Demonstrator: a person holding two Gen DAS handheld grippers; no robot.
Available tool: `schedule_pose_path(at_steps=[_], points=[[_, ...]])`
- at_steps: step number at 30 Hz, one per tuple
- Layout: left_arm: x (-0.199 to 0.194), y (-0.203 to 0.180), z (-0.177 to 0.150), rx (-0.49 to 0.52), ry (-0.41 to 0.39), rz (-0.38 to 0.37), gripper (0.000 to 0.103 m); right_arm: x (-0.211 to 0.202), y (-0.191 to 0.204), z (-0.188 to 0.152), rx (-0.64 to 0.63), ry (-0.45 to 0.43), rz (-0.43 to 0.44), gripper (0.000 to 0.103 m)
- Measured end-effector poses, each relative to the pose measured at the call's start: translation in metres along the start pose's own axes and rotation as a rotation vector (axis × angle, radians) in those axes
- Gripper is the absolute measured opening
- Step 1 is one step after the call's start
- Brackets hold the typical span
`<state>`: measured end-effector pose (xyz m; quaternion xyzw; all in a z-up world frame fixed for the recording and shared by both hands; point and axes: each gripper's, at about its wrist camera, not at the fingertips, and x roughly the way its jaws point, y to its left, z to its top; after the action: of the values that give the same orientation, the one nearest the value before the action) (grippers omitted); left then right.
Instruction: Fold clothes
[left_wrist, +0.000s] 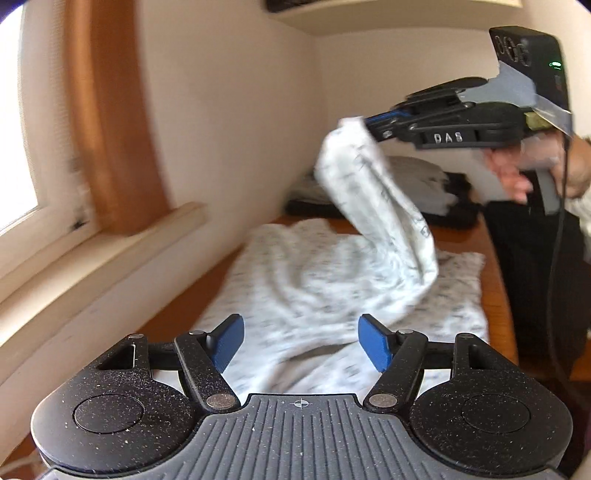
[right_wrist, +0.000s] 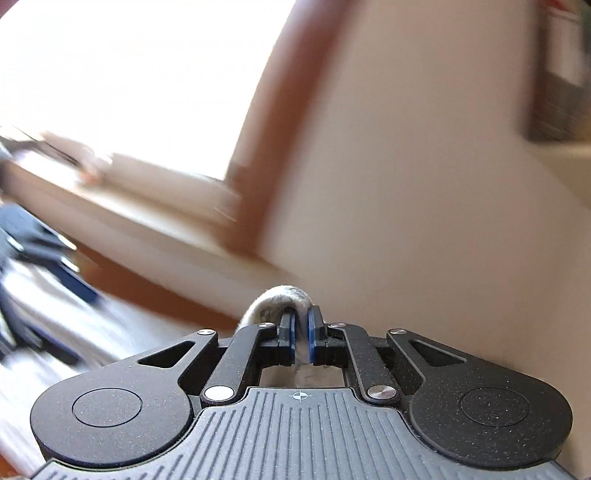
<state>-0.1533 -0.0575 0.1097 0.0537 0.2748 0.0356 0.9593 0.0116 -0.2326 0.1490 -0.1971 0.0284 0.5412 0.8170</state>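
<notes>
Sleeve (left_wrist: 384, 206) hangs pinched in your right gripper (left_wrist: 369, 123), above the table (left_wrist: 495, 258); your left gripper (left_wrist: 301, 341) gapes empty over the garment (left_wrist: 295, 273).

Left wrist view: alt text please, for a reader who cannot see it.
The right gripper lifts a corner of a white speckled garment off a wooden table. The left gripper is open above the cloth; folded clothes are stacked behind.

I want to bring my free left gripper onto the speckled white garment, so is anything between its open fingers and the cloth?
Nothing visible is. The left gripper hangs open right over the white garment on the wooden table. The right gripper holds a lifted part of it off to the side, and the folded stack sits at the far end.
</notes>
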Motion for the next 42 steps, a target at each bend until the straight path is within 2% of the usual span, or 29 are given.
schedule_pose_path(at_steps=[2,4,6,8,12,15,18,21,24,27,29,30,32,36,39,41,42], points=[[-0.010,0.016,-0.004,-0.038,0.004,0.022,0.073,0.021,0.029,0.008,0.000,-0.013,0.090,0.012],[-0.018,0.029,-0.008,-0.070,0.011,0.045,0.074,0.038,0.050,0.003,0.003,0.024,0.164,0.030],[-0.021,0.038,-0.013,-0.093,0.023,0.058,0.074,0.047,0.060,-0.013,0.009,0.073,0.200,0.035],[-0.023,0.047,-0.018,-0.113,0.037,0.068,0.074,0.051,0.062,-0.031,0.031,0.124,0.221,0.036],[-0.013,0.057,-0.020,-0.174,0.053,0.059,0.076,0.057,0.046,-0.065,0.094,0.193,0.169,0.046],[0.000,0.064,-0.021,-0.235,0.054,0.046,0.076,0.062,0.034,-0.085,0.172,0.224,0.113,0.047],[0.018,0.074,-0.020,-0.298,0.060,0.040,0.077,0.065,0.025,-0.098,0.250,0.233,0.099,0.049],[0.038,0.089,-0.019,-0.387,0.070,0.021,0.076,0.074,0.026,-0.107,0.273,0.247,0.101,0.055],[0.056,0.103,-0.018,-0.483,0.081,-0.011,0.071,0.077,0.025,-0.112,0.292,0.264,0.113,0.057],[0.069,0.108,-0.019,-0.529,0.095,-0.050,0.053,0.078,0.022,-0.113,0.308,0.275,0.125,0.060],[0.072,0.108,-0.021,-0.534,0.095,-0.062,0.016,0.079,0.020,-0.114,0.327,0.285,0.136,0.060],[0.070,0.107,-0.022,-0.527,0.088,-0.040,0.009,0.079,0.017,-0.115,0.346,0.280,0.144,0.060],[0.057,0.106,-0.022,-0.518,0.051,0.026,0.009,0.077,0.009,-0.118,0.399,0.264,0.165,0.061],[0.001,0.110,-0.028,-0.541,-0.037,0.143,0.009,0.072,-0.015,-0.132,0.558,0.229,0.203,0.061],[-0.032,0.108,-0.035,-0.521,-0.022,0.205,0.013,0.074,-0.017,-0.133,0.571,0.242,0.191,0.061],[-0.045,0.103,-0.043,-0.497,0.006,0.229,0.028,0.075,-0.013,-0.131,0.545,0.255,0.185,0.061],[-0.050,0.102,-0.046,-0.480,0.010,0.246,0.032,0.075,-0.012,-0.131,0.536,0.257,0.178,0.061]])
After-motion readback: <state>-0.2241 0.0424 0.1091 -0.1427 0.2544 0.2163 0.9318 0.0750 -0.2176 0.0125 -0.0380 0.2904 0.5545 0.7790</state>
